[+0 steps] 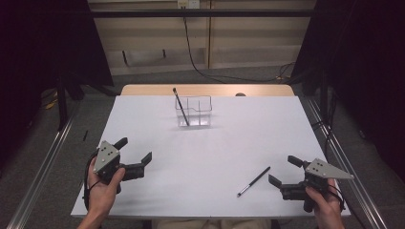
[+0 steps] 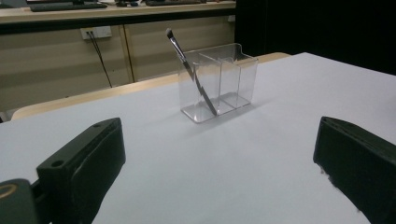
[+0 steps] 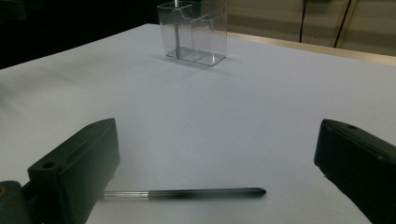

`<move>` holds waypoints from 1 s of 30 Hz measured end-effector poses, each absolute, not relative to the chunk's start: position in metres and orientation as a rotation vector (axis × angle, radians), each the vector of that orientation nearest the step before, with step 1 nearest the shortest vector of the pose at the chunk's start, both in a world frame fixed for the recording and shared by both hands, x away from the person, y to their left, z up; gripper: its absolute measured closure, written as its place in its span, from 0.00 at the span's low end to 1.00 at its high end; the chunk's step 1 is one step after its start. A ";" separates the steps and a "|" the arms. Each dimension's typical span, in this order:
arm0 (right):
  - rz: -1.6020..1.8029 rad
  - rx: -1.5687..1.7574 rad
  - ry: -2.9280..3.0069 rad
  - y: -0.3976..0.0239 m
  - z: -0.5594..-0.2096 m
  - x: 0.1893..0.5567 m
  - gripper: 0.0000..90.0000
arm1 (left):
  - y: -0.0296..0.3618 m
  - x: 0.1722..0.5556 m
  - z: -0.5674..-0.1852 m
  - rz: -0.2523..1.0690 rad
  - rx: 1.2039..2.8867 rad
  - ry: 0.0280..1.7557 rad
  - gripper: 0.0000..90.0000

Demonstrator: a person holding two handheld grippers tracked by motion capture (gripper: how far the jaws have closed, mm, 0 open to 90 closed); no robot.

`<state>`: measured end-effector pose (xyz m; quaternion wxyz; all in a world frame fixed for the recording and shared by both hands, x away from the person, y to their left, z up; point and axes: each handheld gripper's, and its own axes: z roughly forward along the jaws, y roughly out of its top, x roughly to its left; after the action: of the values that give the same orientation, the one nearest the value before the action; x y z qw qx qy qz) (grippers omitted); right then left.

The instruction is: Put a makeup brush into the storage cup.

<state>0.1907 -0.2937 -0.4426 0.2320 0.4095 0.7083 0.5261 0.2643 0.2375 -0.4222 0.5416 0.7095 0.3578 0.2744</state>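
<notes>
Right gripper [image 1: 282, 175] hangs with jaws wide apart over the near right of the white table [image 1: 210, 143], just beside the slim black makeup brush with a silver ferrule [image 1: 254, 182] lying flat. Light, stiff, probably slippery: pinch mid-handle. Left gripper [image 1: 136, 151] gapes empty, near left. Clear plastic divided holder [image 1: 194, 112], far centre, already carries one brush [image 1: 181, 107]. No readable writing.

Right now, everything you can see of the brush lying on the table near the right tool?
The loose brush is slim, with a black handle, a silver ferrule and a rounded handle end. It lies flat on the white table, aslant, ferrule end toward the person. It sits just ahead of the open right tool, untouched. Its bristle tip is hidden behind a jaw in the right gripper view.
</notes>
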 end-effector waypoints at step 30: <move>1.438 1.136 1.918 -0.298 -0.441 0.186 0.00 | 0.257 0.218 -0.435 0.648 1.662 0.861 0.02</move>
<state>0.1857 -0.2977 -0.4407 0.2419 0.4157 0.7016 0.5259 0.2176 0.2575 -0.4347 0.5485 0.7016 0.3635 0.2735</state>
